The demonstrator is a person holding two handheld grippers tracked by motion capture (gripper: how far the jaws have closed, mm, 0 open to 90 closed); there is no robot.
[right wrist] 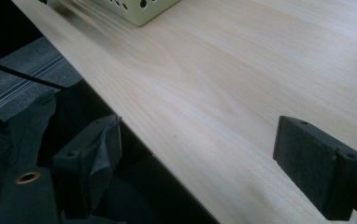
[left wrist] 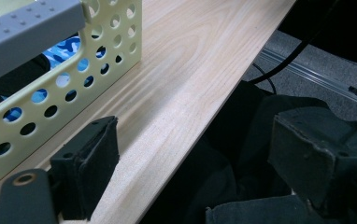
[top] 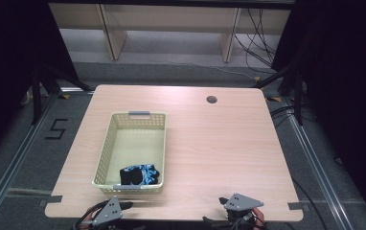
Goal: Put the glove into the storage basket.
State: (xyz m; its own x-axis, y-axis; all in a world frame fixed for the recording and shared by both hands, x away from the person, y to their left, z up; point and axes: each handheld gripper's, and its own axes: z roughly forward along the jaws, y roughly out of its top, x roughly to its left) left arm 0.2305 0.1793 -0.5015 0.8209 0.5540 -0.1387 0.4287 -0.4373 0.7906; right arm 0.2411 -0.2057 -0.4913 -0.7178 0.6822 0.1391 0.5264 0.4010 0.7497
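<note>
A pale yellow perforated basket [top: 106, 148] stands on the left half of the wooden table [top: 219, 143]. A black and blue patterned cloth item [top: 139, 174] lies in its near end, and shows blue through the basket's holes [left wrist: 64, 49] in the left gripper view. My left gripper [top: 123, 206] sits at the table's near edge just in front of the basket, open, with nothing between its jaws [left wrist: 190, 158]. My right gripper [top: 221, 202] rests at the near edge right of centre, open and empty [right wrist: 200, 163]. The basket's corner [right wrist: 139, 11] shows far off in the right gripper view.
A round cable hole [top: 211, 99] is near the table's far edge. Dark tape strips [top: 51, 199] mark the near corners. Cables [top: 286, 112] lie on the floor to the right. Dark cloth [left wrist: 260, 140] hangs below the near edge.
</note>
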